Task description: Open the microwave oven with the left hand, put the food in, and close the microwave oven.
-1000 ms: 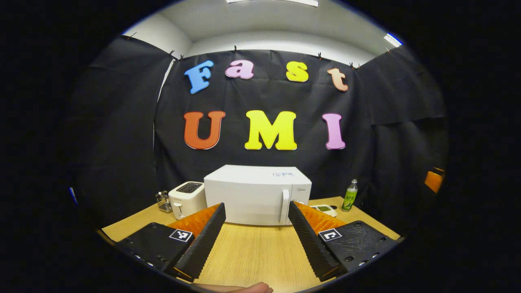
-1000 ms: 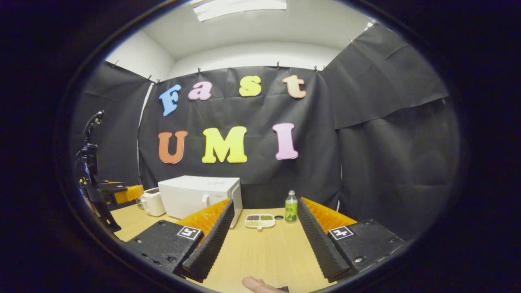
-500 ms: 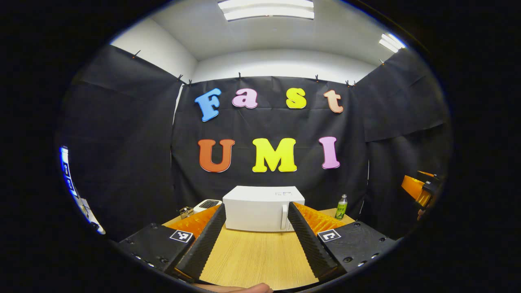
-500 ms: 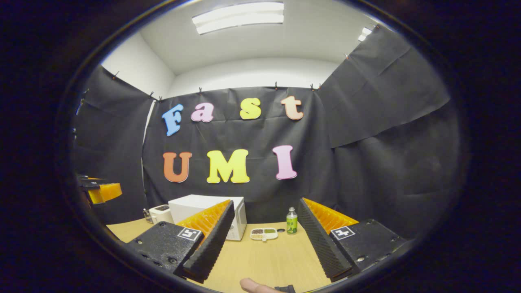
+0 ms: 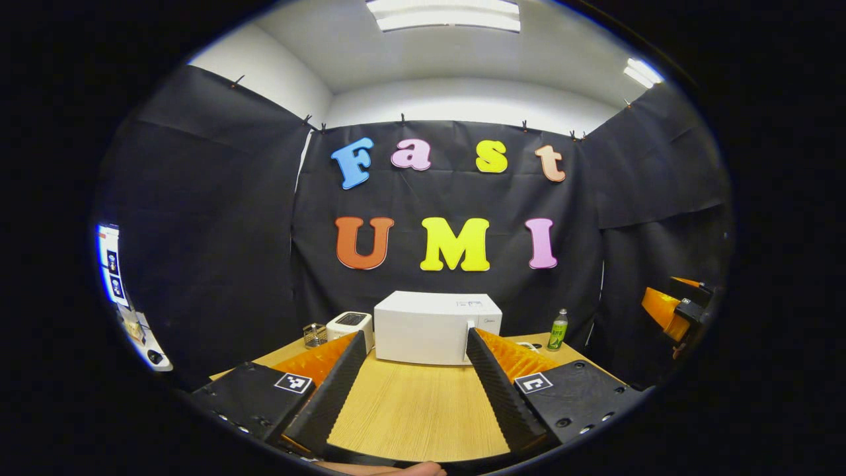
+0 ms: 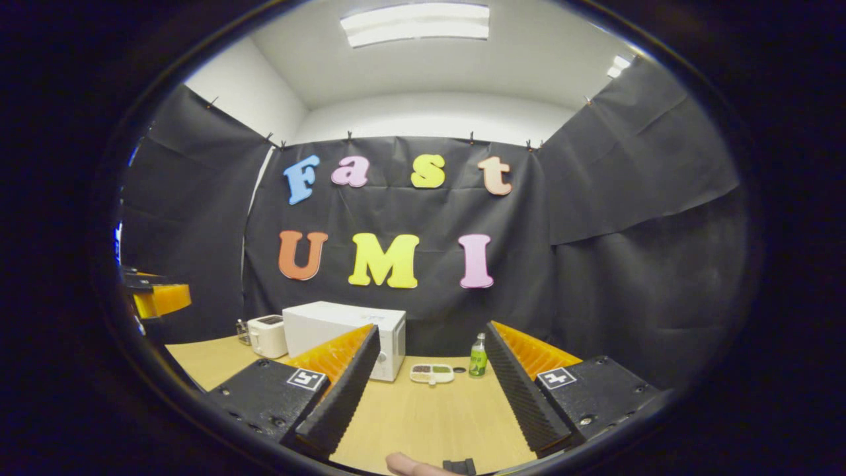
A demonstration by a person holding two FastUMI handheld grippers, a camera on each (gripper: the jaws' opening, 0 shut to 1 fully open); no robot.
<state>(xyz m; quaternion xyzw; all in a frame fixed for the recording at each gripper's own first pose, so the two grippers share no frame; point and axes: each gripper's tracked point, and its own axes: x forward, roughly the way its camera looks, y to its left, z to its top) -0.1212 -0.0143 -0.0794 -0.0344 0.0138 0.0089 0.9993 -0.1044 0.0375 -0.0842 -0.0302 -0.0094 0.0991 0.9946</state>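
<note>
A white microwave point(image 5: 429, 327) stands at the back of the wooden table point(image 5: 410, 410), door shut, its vertical handle point(image 5: 470, 340) on the right side. My left gripper point(image 5: 415, 334) hovers well short of it, open and holding nothing. In the right gripper view the microwave point(image 6: 337, 327) sits to the left, and a small white food tray point(image 6: 431, 373) with compartments lies on the table to its right. My right gripper point(image 6: 433, 328) is open and empty, far from the tray. The left gripper point(image 6: 155, 297) appears at the left edge.
A white toaster point(image 5: 350, 324) and a small wire caddy point(image 5: 314, 335) stand left of the microwave. A green bottle point(image 6: 477, 356) stands just right of the food tray. The other gripper point(image 5: 674, 307) shows at the far right. Black cloth walls close in the table.
Both grippers have drawn back from the table and tilted upward, so the microwave looks smaller and more ceiling shows. Both stay open and empty.
</note>
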